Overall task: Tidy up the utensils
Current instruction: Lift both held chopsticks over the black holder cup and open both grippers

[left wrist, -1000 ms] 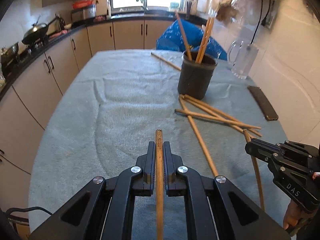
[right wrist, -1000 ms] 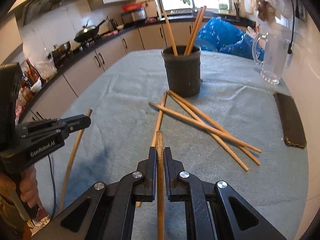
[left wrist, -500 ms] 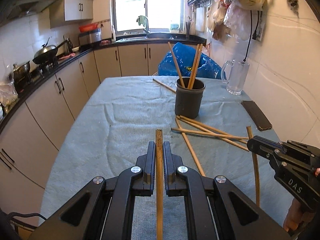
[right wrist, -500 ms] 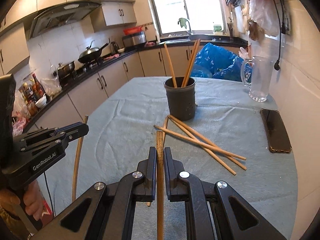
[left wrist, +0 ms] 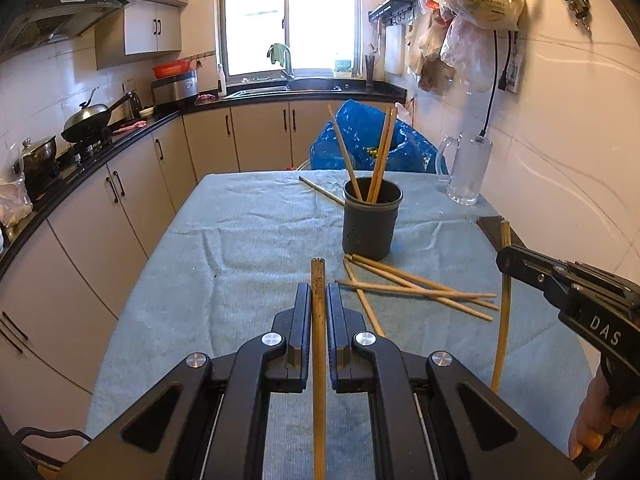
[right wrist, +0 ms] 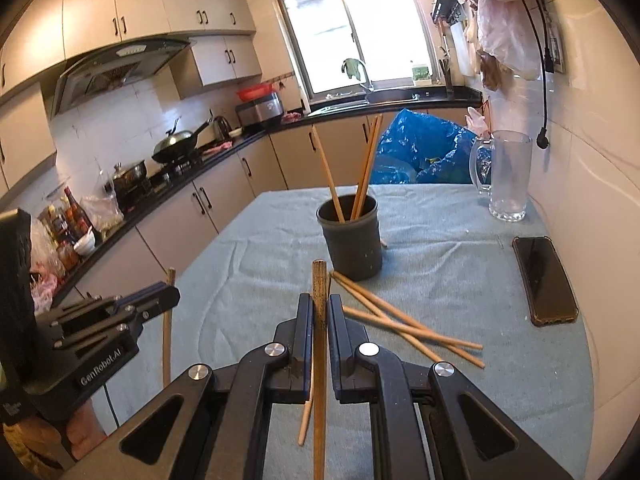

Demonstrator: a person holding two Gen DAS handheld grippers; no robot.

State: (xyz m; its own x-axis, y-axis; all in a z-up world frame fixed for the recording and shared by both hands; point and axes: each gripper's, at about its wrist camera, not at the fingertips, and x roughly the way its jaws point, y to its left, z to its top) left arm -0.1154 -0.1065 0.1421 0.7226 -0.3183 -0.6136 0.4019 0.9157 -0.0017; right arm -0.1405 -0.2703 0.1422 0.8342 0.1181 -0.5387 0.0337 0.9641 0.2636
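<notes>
While your left gripper [left wrist: 319,300] is clamped on one wooden chopstick [left wrist: 318,320], its jaws closed against the shaft, your right gripper [right wrist: 319,312] pinches a second chopstick [right wrist: 319,340] the same way. Each stick runs lengthwise between the fingers, its tip projecting just past them, and both are held above the table. From the left wrist view, the right gripper's stick [left wrist: 502,300] hangs roughly upright.

Beyond the fingertips, loose chopsticks [left wrist: 416,286] lie crossed on the grey-blue tablecloth [left wrist: 248,240], near the base of the dark utensil holder [left wrist: 370,222]. Three chopsticks [left wrist: 382,152] stand leaning inside that holder. One further chopstick [left wrist: 320,190] lies flat behind it.

To your right, a black phone [right wrist: 542,278] rests on the cloth. Farther back, a clear glass pitcher [right wrist: 508,176] stands near the wall, with a blue plastic bag [right wrist: 420,148] past the table's far edge.
</notes>
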